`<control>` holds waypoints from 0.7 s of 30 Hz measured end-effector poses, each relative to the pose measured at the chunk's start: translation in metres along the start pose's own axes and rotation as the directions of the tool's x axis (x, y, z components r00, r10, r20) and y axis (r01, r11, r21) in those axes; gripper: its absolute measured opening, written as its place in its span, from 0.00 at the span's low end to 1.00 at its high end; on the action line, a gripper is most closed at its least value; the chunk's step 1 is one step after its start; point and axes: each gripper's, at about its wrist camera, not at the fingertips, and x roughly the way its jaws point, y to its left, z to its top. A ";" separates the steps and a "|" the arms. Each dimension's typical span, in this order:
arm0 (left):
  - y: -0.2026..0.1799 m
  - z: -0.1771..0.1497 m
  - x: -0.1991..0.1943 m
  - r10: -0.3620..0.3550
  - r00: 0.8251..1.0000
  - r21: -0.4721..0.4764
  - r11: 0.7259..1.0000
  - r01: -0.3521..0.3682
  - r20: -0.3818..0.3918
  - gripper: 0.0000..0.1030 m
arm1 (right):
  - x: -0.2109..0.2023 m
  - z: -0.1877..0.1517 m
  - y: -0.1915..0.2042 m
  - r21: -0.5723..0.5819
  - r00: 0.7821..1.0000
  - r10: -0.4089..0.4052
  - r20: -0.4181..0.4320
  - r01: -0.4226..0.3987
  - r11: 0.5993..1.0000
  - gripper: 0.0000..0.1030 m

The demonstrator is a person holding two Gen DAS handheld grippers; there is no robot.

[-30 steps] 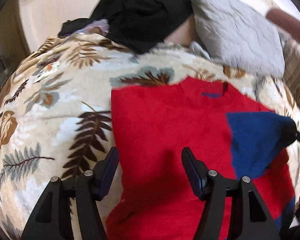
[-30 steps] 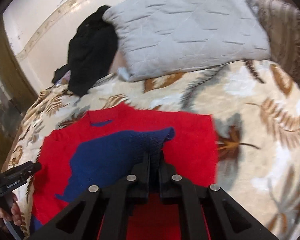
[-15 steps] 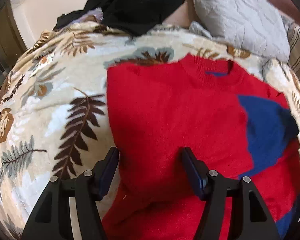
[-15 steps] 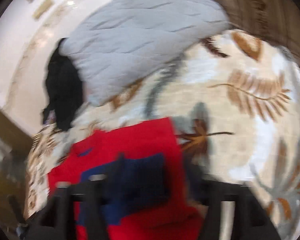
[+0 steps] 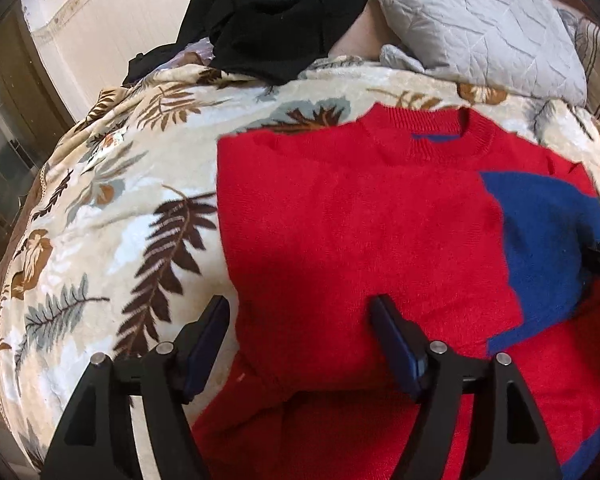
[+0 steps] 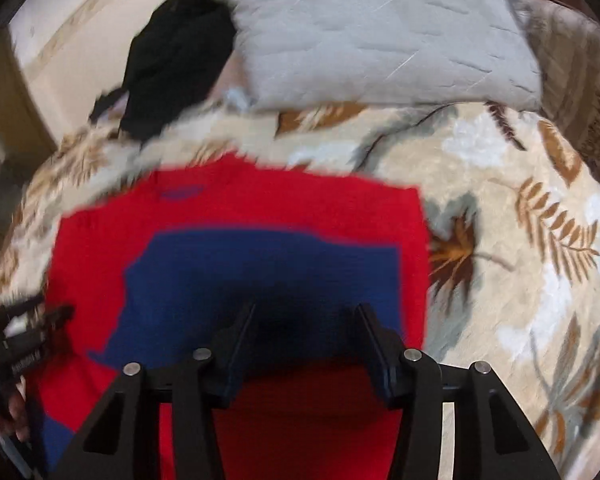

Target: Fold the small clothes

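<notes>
A red sweater (image 5: 340, 220) lies flat on the bed, neck hole at the far side. Its blue sleeve (image 5: 540, 232) is folded across the chest. My left gripper (image 5: 300, 304) hovers low over the sweater's left side edge. Its jaws are opening, with red knit below the gap and nothing pinched. In the right wrist view, my right gripper (image 6: 306, 310) hangs over the blue sleeve (image 6: 240, 264). Its jaws are apart and closing, and their pads are clear of the cloth. The left gripper (image 6: 24, 328), with a hand under it, shows at that view's left edge.
A leaf-print blanket (image 5: 120, 200) covers the bed. A grey quilted pillow (image 5: 480, 16) and a heap of black clothes (image 5: 284, 12) lie at the head end against a pale wall. The bed's left edge drops off by a dark doorway.
The right gripper, shut on the blue sleeve a second ago, has let it go; the sleeve now lies flat across the chest. The left gripper sank closer to the sweater and its jaws widened.
</notes>
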 end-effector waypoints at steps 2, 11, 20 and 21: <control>0.003 0.000 -0.006 -0.008 1.000 -0.016 1.000 0.008 -0.012 0.72 | 0.012 -0.007 0.004 -0.039 0.999 -0.025 -0.022 0.024 0.999 0.52; 0.022 -0.045 -0.073 -0.043 0.997 -0.036 0.998 0.046 0.065 0.72 | -0.058 -0.025 -0.018 0.051 0.988 0.143 0.056 -0.145 0.988 0.59; 0.038 -0.161 -0.118 -0.042 0.999 -0.070 0.997 0.044 0.027 0.72 | -0.114 -0.108 -0.064 0.125 0.979 0.184 0.084 -0.194 0.973 0.63; 0.040 -0.175 -0.121 -0.065 0.998 -0.083 0.994 0.065 0.004 0.72 | -0.119 -0.119 -0.067 0.131 0.979 0.191 0.075 -0.199 0.971 0.63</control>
